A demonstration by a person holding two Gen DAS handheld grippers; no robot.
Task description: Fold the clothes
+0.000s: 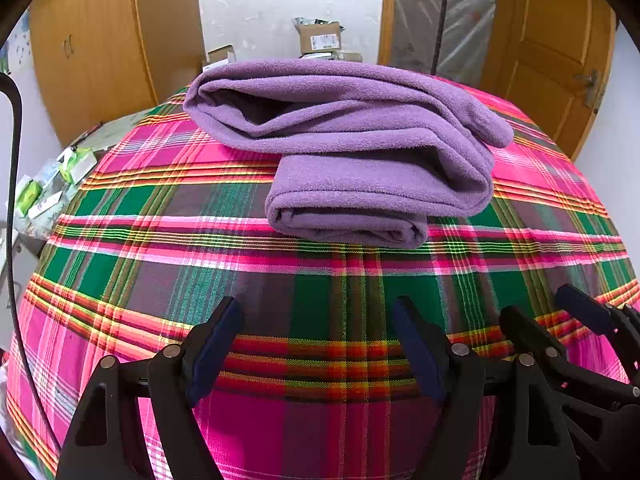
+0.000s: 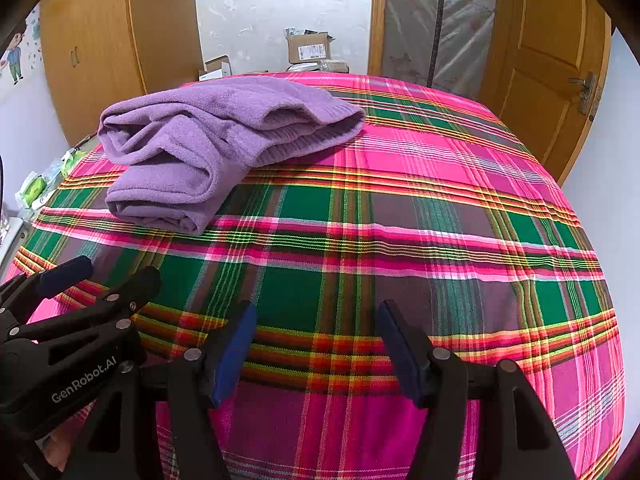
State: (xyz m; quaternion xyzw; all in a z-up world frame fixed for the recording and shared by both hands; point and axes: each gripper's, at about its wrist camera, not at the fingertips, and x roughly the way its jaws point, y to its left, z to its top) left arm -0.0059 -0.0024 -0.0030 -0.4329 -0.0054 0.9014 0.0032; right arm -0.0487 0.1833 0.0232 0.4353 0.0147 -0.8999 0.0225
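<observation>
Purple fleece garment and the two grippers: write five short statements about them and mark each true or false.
1. The purple fleece garment lies folded on the pink and green plaid cloth. True.
2. The left gripper clamps the garment. False: it is open, short of it, holding nothing.
3. The right gripper is open and empty. True.
4. The garment hangs on the wooden door. False: it rests on the cloth.
5. Cardboard boxes stand beyond the cloth. True.

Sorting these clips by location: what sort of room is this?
Probably a home bedroom: a bed-like surface under a plaid sheet, a wooden wardrobe, a panelled door, and a folded purple fleece garment.
</observation>
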